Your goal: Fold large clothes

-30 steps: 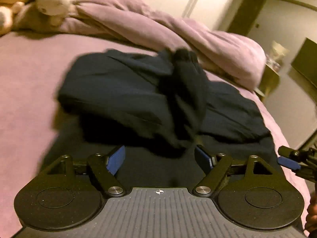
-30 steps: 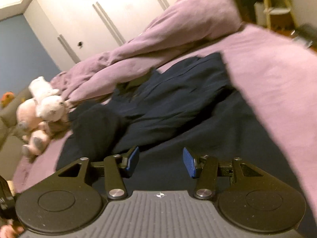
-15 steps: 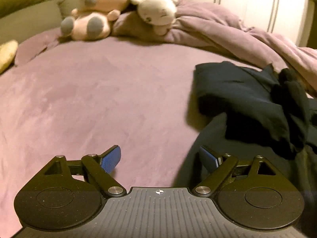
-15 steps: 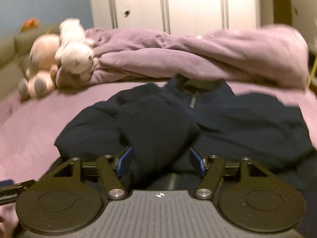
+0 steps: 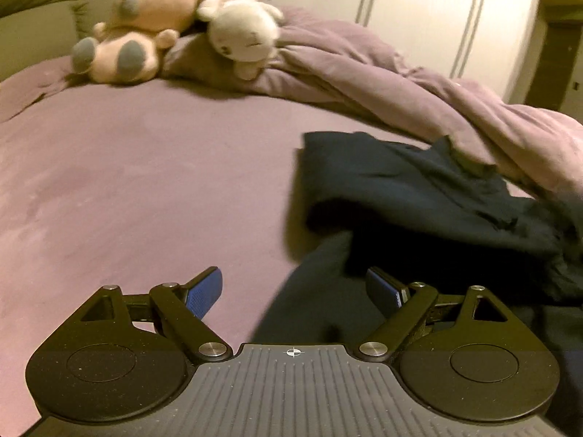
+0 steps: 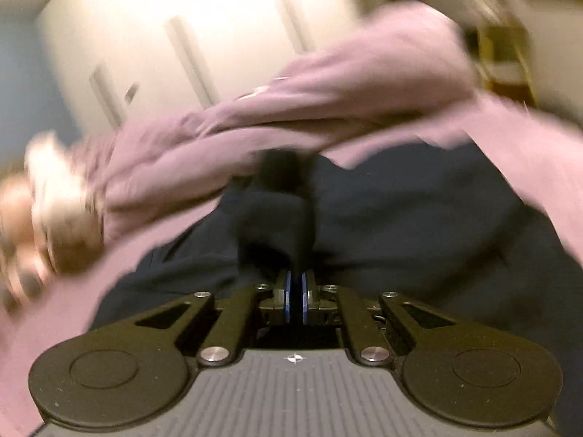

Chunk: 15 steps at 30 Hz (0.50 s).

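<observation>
Right wrist: right hand-held gripper (image 6: 295,293) clenching dark garment (image 6: 419,218), sleeve running away; left hand-held gripper (image 5: 293,291) released

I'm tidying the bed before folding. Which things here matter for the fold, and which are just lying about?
For the fold: dark garment; right gripper shut on its fabric; left gripper, open.
Lying about: pink plush toy; white plush toy; purple duvet.

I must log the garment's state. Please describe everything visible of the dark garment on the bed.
The dark garment is navy, soft-looking fabric, crumpled and partly folded on the purple bed sheet, beside the heaped purple duvet. The right hand-held gripper is shut on a raised fold of it; the left hand-held gripper is open above its near edge.
</observation>
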Tool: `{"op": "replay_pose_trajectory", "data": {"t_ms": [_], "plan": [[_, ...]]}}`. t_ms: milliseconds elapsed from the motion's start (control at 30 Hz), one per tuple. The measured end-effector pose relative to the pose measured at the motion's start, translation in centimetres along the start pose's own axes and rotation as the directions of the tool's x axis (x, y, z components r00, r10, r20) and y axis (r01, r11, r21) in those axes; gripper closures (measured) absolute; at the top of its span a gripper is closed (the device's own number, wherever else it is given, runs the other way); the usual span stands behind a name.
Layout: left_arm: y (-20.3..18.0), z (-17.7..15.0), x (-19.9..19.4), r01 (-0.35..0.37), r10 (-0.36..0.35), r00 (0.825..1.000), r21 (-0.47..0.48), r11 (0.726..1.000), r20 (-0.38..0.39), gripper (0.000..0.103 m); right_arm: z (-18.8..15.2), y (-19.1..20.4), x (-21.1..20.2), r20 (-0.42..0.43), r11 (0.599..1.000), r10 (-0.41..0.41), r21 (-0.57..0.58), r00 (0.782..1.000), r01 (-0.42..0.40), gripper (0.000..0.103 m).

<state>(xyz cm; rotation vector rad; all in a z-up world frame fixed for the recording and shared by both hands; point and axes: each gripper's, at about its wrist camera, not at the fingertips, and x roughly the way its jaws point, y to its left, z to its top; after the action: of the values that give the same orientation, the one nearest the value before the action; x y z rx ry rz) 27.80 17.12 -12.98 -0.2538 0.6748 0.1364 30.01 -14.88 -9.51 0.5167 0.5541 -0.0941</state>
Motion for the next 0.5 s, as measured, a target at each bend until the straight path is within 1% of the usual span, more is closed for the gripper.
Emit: {"op": "replay_pose_trajectory", "data": {"t_ms": [33, 100, 133, 167, 233, 267, 300, 367, 433, 500], "plan": [[-0.5, 0.3, 0.4, 0.02, -0.02, 1.0, -0.001, 1.0, -0.014, 0.012, -0.3, -1.9, -0.5, -0.02, 0.999, 0.009, 0.048, 1.0, -0.008, 0.094], [-1.5, 0.6, 1.1, 0.062, -0.062, 0.998, -0.004, 0.998, -0.032, 0.012, -0.8, -4.8, -1.3, -0.056, 0.996, -0.018, 0.086, 0.998, 0.022, 0.088], [-2.0, 0.7, 1.5, 0.076, -0.076, 0.996, -0.002, 0.997, -0.045, 0.012, -0.9, -6.1, -1.6, -0.069, 0.994, -0.006, 0.108, 0.998, 0.014, 0.073], [-2.5, 0.7, 2.0, 0.086, -0.086, 0.995, -0.001, 0.996, -0.056, 0.012, -0.9, -7.6, -2.0, -0.076, 0.989, 0.014, 0.149, 0.997, -0.002, 0.053], [-3.0, 0.6, 2.9, 0.092, -0.092, 0.993, -0.01, 0.996, -0.076, 0.012, -0.6, -9.9, -2.1, -0.092, 0.973, 0.042, 0.231, 0.995, -0.02, 0.036], [-3.2, 0.5, 3.3, 0.087, -0.088, 0.992, -0.017, 0.996, -0.087, 0.011, -0.4, -10.8, -1.8, -0.098, 0.963, 0.062, 0.267, 0.993, -0.034, 0.036], [-3.3, 0.4, 3.6, 0.084, -0.086, 0.992, -0.021, 0.996, -0.094, 0.011, -0.1, -11.7, -1.4, -0.106, 0.951, 0.102, 0.303, 0.989, -0.065, 0.036], [-3.7, 0.0, 3.8, 0.062, -0.063, 0.994, -0.015, 0.998, -0.084, 0.011, -0.2, -12.7, -0.3, -0.127, 0.928, 0.163, 0.358, 0.978, -0.108, 0.036], [-4.1, 0.0, 3.7, 0.061, -0.062, 0.995, -0.006, 0.998, -0.073, 0.011, 0.0, -13.1, 1.2, -0.146, 0.914, 0.187, 0.388, 0.972, -0.117, 0.036], [-4.2, 0.2, 3.3, 0.063, -0.063, 0.997, 0.007, 0.998, -0.052, 0.011, 0.1, -12.8, 2.5, -0.165, 0.918, 0.191, 0.378, 0.968, -0.117, 0.039]]}}
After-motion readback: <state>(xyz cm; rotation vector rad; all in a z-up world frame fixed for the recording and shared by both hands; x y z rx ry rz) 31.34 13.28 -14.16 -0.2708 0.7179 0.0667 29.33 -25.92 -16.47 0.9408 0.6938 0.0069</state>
